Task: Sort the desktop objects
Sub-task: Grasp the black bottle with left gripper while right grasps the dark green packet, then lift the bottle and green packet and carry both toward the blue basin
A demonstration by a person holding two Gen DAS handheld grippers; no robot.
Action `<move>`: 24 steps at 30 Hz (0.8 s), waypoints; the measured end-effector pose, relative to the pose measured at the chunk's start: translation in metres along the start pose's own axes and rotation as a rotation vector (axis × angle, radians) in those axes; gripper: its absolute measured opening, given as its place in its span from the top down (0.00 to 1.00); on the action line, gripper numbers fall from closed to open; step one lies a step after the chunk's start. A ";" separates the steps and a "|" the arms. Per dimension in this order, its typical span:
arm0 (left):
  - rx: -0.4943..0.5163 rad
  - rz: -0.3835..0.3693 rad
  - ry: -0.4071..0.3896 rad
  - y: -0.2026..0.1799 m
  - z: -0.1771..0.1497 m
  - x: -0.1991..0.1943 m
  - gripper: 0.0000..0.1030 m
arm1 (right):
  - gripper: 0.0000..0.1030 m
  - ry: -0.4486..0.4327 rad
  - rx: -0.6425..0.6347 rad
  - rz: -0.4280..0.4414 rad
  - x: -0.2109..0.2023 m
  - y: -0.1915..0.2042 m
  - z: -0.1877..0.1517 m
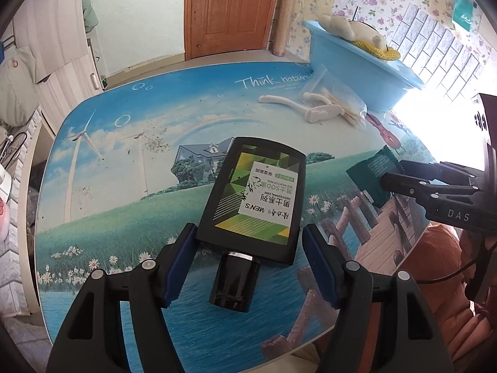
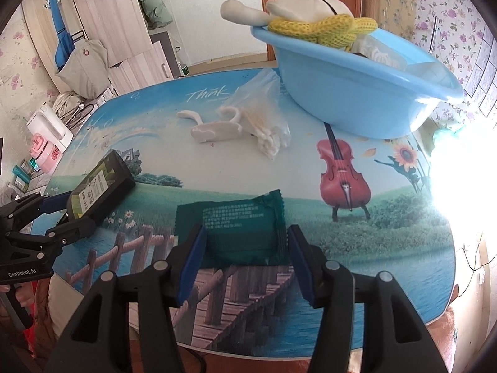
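A black lotion tube (image 1: 253,195) with a green label lies on the printed table, cap toward me. My left gripper (image 1: 248,248) is open, its blue pads on either side of the tube's cap end; whether they touch it I cannot tell. The tube also shows at the left of the right wrist view (image 2: 99,186). A dark green snack packet (image 2: 239,230) lies flat near the front edge. My right gripper (image 2: 245,258) is open with the packet between its pads. The left wrist view shows the packet (image 1: 371,174) at the right gripper's tips.
A blue plastic basin (image 2: 351,90) at the back right holds a white plush toy, a yellow knit piece and other items. A white hook piece (image 2: 214,129) and a clear bag of cotton swabs (image 2: 264,118) lie in front of it. The table's front edge (image 2: 248,354) is close.
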State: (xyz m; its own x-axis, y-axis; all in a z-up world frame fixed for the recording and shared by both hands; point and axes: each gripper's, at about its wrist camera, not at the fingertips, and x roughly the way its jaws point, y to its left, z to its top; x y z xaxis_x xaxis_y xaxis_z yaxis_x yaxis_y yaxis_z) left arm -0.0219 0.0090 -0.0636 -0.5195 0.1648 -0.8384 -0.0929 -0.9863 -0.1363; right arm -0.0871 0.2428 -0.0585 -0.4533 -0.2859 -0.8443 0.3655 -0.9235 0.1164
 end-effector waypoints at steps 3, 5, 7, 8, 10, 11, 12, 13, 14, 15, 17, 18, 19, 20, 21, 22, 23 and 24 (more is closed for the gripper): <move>0.014 -0.010 0.002 -0.003 -0.002 -0.002 0.34 | 0.48 0.018 -0.014 -0.010 -0.001 0.004 -0.001; 0.020 -0.014 0.002 -0.006 -0.003 -0.002 0.34 | 0.47 0.025 -0.023 -0.013 -0.002 0.007 -0.003; 0.023 -0.018 0.002 -0.007 -0.003 -0.002 0.34 | 0.46 0.025 -0.028 -0.005 -0.004 0.009 -0.004; 0.024 -0.019 0.002 -0.007 -0.003 -0.003 0.34 | 0.45 0.025 -0.030 0.001 -0.005 0.009 -0.004; 0.027 -0.022 0.001 -0.008 -0.004 -0.003 0.34 | 0.44 0.025 -0.032 0.007 -0.006 0.011 -0.004; 0.029 -0.024 0.002 -0.009 -0.004 -0.003 0.34 | 0.43 0.025 -0.033 0.010 -0.006 0.012 -0.004; 0.031 -0.027 0.002 -0.010 -0.004 -0.003 0.34 | 0.42 0.027 -0.036 0.014 -0.007 0.013 -0.004; 0.035 -0.029 0.002 -0.011 -0.004 -0.003 0.34 | 0.41 0.029 -0.038 0.021 -0.007 0.014 -0.004; 0.038 -0.030 0.003 -0.011 -0.004 -0.002 0.34 | 0.41 0.031 -0.040 0.027 -0.007 0.015 -0.004; 0.040 -0.028 0.005 -0.012 -0.004 -0.001 0.34 | 0.40 0.034 -0.044 0.031 -0.007 0.016 -0.005; 0.044 -0.027 0.002 -0.012 -0.003 0.000 0.34 | 0.40 0.040 -0.052 0.034 -0.006 0.018 -0.006; 0.045 -0.027 0.001 -0.012 -0.003 0.000 0.34 | 0.40 0.041 -0.054 0.037 -0.007 0.018 -0.006; 0.047 -0.026 0.000 -0.012 -0.002 0.001 0.34 | 0.40 0.043 -0.056 0.040 -0.007 0.019 -0.006; 0.050 -0.024 -0.002 -0.013 -0.002 0.001 0.34 | 0.40 0.044 -0.059 0.045 -0.007 0.020 -0.006; 0.053 -0.021 -0.003 -0.013 -0.002 0.002 0.34 | 0.40 0.047 -0.062 0.051 -0.007 0.020 -0.006; 0.058 -0.017 -0.005 -0.014 -0.001 0.003 0.34 | 0.40 0.048 -0.064 0.058 -0.006 0.021 -0.007; 0.061 -0.014 -0.006 -0.015 -0.001 0.003 0.34 | 0.40 0.050 -0.068 0.067 -0.006 0.022 -0.007; 0.065 -0.012 -0.009 -0.016 0.000 0.004 0.34 | 0.40 0.053 -0.072 0.077 -0.006 0.023 -0.007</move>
State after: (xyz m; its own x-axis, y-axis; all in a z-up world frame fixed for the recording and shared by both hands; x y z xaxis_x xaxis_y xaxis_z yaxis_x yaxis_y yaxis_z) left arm -0.0224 0.0253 -0.0650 -0.5256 0.1765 -0.8322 -0.1539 -0.9818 -0.1110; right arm -0.0701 0.2249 -0.0551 -0.3791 -0.3396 -0.8608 0.4556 -0.8782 0.1458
